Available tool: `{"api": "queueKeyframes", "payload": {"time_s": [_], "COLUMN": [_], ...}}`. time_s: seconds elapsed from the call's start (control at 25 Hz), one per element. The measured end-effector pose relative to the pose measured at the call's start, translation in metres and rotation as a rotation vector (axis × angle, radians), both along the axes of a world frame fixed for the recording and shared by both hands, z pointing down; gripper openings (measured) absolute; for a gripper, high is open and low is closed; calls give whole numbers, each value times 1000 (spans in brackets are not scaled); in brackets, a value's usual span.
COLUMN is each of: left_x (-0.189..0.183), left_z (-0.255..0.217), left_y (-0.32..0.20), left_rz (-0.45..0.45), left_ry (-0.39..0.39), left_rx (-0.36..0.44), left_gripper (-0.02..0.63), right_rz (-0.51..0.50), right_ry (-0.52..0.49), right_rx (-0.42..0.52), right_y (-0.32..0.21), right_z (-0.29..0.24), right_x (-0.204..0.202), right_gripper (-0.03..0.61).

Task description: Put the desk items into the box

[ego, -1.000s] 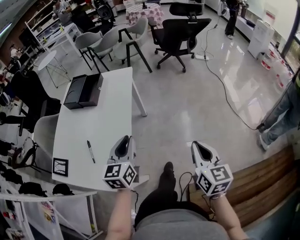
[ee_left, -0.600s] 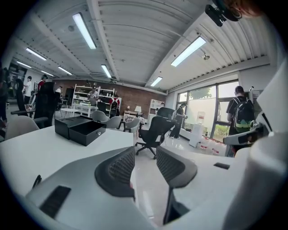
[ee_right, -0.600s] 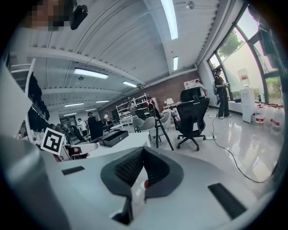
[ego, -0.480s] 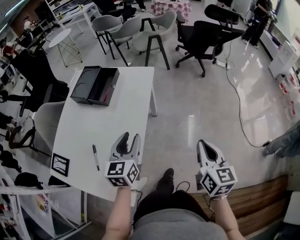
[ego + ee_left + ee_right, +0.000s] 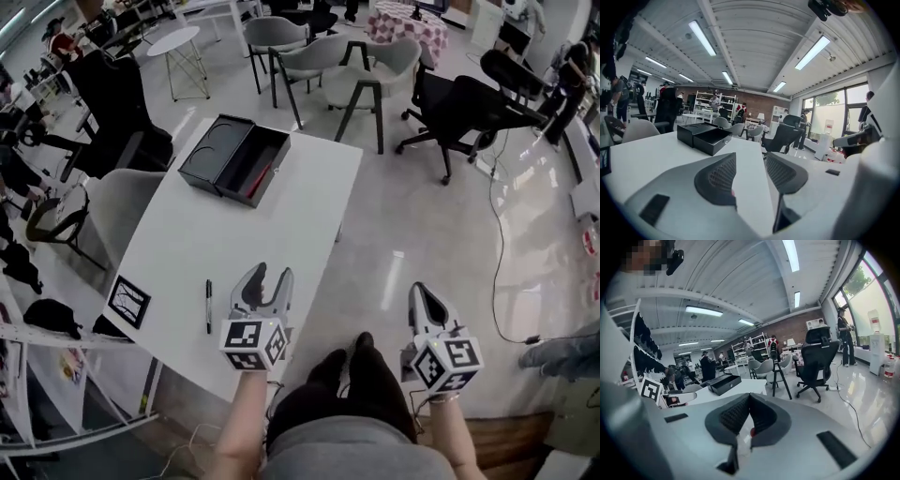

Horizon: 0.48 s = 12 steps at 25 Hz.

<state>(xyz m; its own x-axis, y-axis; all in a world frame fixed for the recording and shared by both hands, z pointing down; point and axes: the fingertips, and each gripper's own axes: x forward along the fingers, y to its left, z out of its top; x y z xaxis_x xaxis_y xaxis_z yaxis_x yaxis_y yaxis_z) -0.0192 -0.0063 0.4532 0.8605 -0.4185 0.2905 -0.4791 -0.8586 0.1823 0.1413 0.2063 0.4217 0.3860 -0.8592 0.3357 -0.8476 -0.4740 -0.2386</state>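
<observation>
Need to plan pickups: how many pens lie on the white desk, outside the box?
1. A black pen lies near the desk's front edge, right of the square marker card. The open box holds something red; I cannot tell what.

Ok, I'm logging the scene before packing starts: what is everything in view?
desk: one, white, centre left
box: one, black, open, desk's far end
item in box: one, red, too small to identify
pen: one, black, desk's near end, left of the left gripper
marker card: one, black and white, desk's near left corner
chairs: several, grey, beyond the desk
office chair: one, black, upper right
left gripper: grey, over desk's near end, jaws opening, empty
right gripper: grey, over floor, jaws shut, empty
</observation>
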Motion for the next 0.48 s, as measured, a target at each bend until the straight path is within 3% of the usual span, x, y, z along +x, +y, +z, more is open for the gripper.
{"api": "queueKeyframes", "payload": {"time_s": [0.48], "left_x": [-52], "left_z": [2], "left_y": [-48], "left_rz": [-338], "left_ry": [-41], "left_rx": [-25], "left_gripper": [206], "right_rz": [-312], "right_ry": [-16], "right_rx": [7], "right_y": [-106], "right_z": [-4], "right_x": [28], "right_gripper": [3]}}
